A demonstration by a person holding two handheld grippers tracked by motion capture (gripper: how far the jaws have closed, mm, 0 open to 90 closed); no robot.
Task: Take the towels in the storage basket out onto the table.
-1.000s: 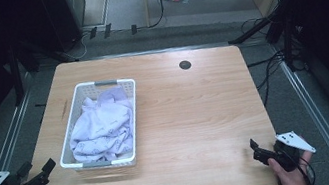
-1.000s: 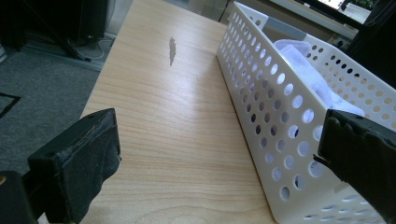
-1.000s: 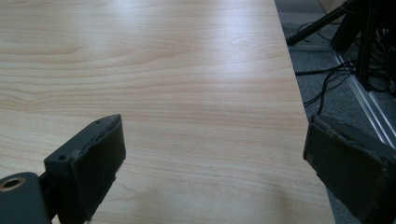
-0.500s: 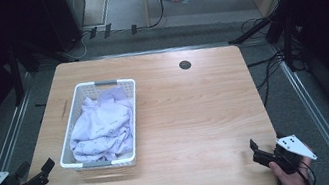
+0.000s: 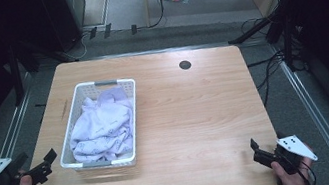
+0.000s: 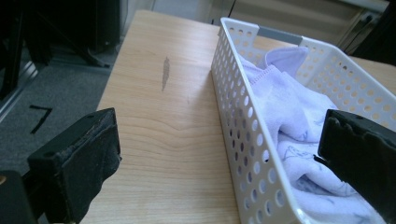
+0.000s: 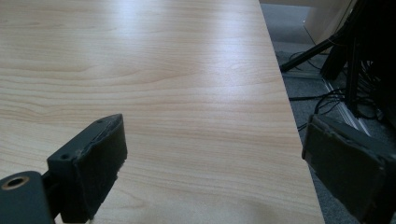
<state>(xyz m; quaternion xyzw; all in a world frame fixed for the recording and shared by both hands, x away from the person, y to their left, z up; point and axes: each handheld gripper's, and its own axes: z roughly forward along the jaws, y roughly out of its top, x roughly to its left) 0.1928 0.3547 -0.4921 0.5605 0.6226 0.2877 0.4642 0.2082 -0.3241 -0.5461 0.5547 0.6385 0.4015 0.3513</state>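
Little has been shifted since the earlier frame, both the left gripper [image 5: 38, 167] and right gripper [image 5: 258, 151] held wide open and empty, so the cloth [image 5: 102, 125] heaped in the basket [image 5: 94, 161] could be snagged on a wall if grabbed carelessly.

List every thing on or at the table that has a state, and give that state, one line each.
Left gripper: jaws open, empty, beside the basket's near left corner.
Right gripper: jaws open, empty, at the table's near right corner.
White perforated basket: upright on the table, holding laundry.
Pale lilac cloth: crumpled, piled inside the basket.
Wooden table: bare to the right of the basket.
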